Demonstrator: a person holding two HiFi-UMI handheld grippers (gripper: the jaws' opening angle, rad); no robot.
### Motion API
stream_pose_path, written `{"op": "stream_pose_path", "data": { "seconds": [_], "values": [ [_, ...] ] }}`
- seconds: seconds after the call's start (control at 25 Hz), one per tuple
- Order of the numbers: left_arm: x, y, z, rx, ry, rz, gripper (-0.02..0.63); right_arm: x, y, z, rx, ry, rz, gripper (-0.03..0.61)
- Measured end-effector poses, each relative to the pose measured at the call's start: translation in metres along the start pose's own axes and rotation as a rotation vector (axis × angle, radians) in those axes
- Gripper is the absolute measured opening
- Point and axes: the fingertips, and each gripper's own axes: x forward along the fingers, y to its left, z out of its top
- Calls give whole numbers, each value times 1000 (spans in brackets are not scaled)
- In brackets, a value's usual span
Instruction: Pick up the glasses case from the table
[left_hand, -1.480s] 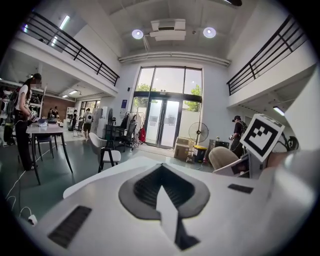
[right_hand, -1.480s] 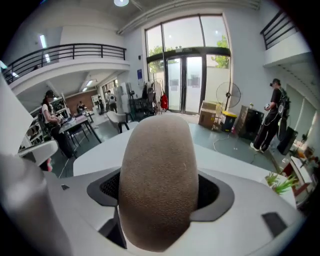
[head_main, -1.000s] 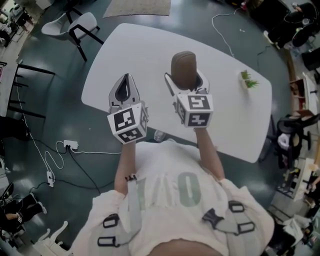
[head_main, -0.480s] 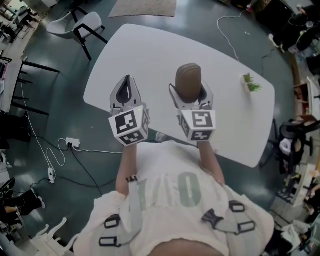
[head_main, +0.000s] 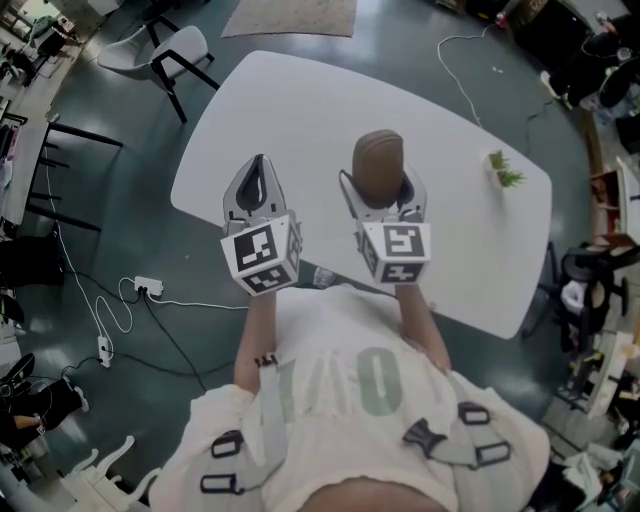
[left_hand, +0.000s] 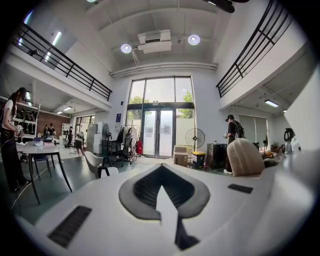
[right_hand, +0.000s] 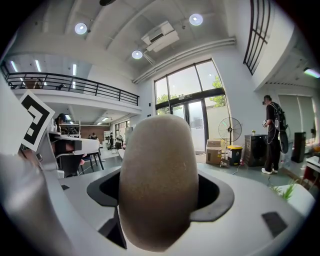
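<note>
"Holding anything on the right?"
"Yes. The right gripper (head_main: 378, 180) is clamped on the brown glasses case (head_main: 378, 158), over the white table (head_main: 300, 100)."
"And the left gripper (head_main: 258, 172)?"
"Jaws pressed together, nothing between them."

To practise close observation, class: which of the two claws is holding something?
The right claw: it is shut on the brown glasses case, lifted above the table. The left claw is shut with nothing in it.
</note>
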Motion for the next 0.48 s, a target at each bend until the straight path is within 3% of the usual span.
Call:
{"op": "stream_pose_path", "data": {
  "seconds": [0.48],
  "values": [
    [-3,4,2,-10,-12,-3,3,-1,-1,-1,-4,10,-12,378]
  ]
}}
